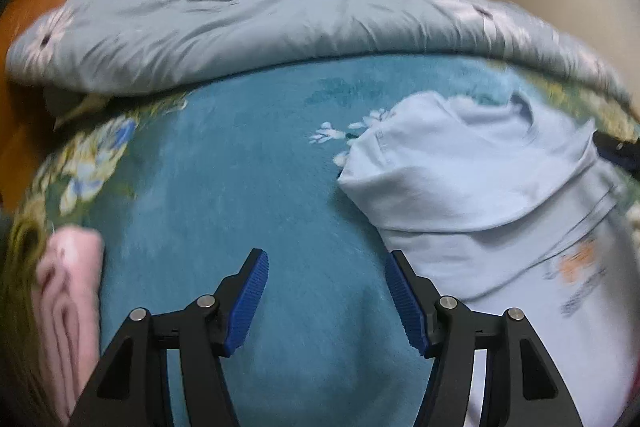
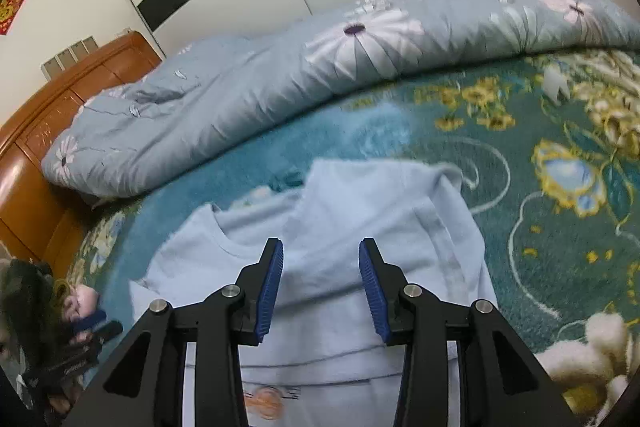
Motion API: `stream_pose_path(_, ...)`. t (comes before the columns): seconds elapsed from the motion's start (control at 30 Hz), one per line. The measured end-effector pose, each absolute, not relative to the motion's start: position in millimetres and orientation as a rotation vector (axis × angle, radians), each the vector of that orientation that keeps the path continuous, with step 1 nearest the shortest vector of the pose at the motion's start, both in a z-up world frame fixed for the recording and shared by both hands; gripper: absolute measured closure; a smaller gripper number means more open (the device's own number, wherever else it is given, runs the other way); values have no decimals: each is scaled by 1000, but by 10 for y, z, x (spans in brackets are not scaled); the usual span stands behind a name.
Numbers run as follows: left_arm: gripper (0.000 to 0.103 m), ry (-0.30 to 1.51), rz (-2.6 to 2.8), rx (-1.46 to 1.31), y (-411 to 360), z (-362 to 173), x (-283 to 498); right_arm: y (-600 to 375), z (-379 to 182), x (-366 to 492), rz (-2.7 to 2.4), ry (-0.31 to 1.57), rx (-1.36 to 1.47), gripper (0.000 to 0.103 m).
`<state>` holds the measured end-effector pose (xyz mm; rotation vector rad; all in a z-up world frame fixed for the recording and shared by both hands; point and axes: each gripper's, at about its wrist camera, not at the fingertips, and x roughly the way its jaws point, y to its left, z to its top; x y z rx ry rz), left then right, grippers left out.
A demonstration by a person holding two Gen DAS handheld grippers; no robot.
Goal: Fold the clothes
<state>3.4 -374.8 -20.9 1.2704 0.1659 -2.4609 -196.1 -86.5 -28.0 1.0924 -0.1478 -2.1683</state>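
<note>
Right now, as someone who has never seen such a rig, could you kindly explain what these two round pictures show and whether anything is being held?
There is no robot here: a person carries a two-finger gripper in each hand, and a wide-angle camera on each looks forward along its fingers, hence the round, bent pictures. One picture comes from the left gripper, the other from the right gripper; the black arms with blue ribbed pads at the bottom are the fingers.

Both look down on a bed covered by a teal floral blanket, with a rumpled grey-blue flowered duvet along the far side. A light blue T-shirt, partly folded, lies on the blanket. A pink folded cloth lies at the left edge.

Both grippers are open and hold nothing; the right one hovers over the shirt.
</note>
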Motion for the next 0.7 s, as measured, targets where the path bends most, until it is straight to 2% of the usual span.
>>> stream_pose_path(0.23, 39, -153, -2485, 1341, -3541, -441, -183, -652, -357, -2047, -2085, -289, 1184, 62)
stream_pose_path(0.33, 51, -321, -2462, 1326, -3452, -425, -267, -646, -358, -2043, -2076, -309, 1194, 62)
stream_pose_path(0.43, 80, -395, -2451, 1328, -3405, -411, -367, -703, -413, -2058, -2044, -310, 1225, 62)
stream_pose_path(0.53, 89, -379, -2469, 1302, -3407, -354, -437, -718, -469, -2071, -2021, -323, 1254, 62)
stream_pose_path(0.6, 99, -345, -2493, 1274, -3420, -294, -457, -707, -488, -2079, -2013, -328, 1263, 62)
stream_pose_path(0.7, 101, -293, -2513, 1249, -3455, -223, -488, -676, -495, -2085, -1989, -349, 1270, 62)
